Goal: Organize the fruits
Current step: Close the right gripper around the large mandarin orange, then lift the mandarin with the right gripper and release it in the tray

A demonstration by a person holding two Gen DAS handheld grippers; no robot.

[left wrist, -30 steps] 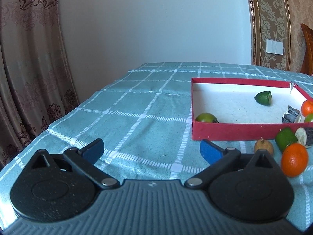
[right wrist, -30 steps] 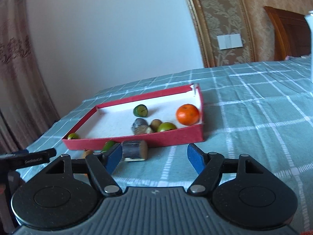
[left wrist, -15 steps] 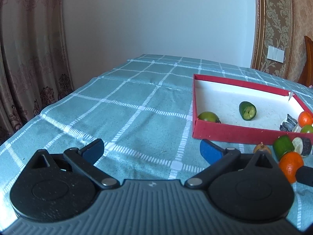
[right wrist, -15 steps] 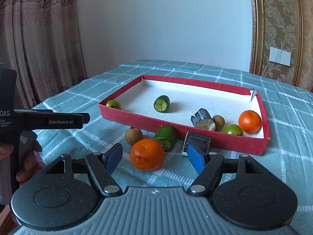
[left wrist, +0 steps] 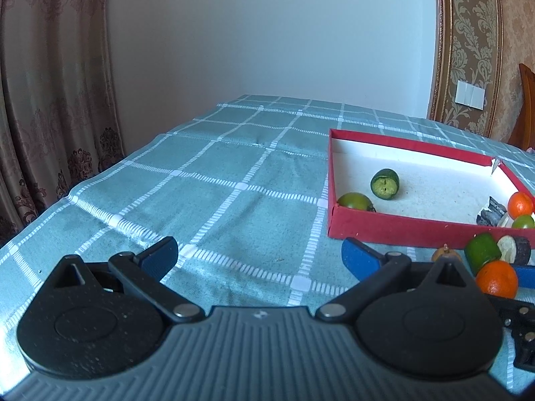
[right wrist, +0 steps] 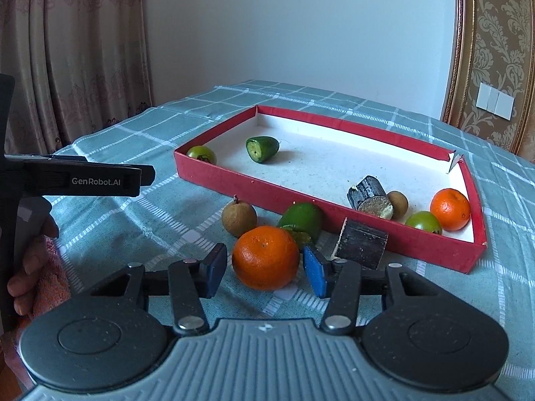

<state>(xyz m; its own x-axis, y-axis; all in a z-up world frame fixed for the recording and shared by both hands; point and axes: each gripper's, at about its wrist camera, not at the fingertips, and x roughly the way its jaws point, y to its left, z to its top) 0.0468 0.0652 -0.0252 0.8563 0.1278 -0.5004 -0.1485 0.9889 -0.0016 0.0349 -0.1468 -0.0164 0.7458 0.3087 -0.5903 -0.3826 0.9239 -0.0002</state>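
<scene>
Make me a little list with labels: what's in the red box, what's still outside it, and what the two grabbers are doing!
box: red tray on the checked tablecloth
inside: orange, two small green fruits, a cut green piece, a dark stick piece, a small brown fruit
outside: big orange, brown fruit, green fruit, dark block
right gripper: open, jaws either side of the big orange, not yet gripping
left gripper: open, holding nothing

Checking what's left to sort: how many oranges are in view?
2: one orange on the tablecloth between the right gripper fingers, another orange inside the red box, right end.
</scene>
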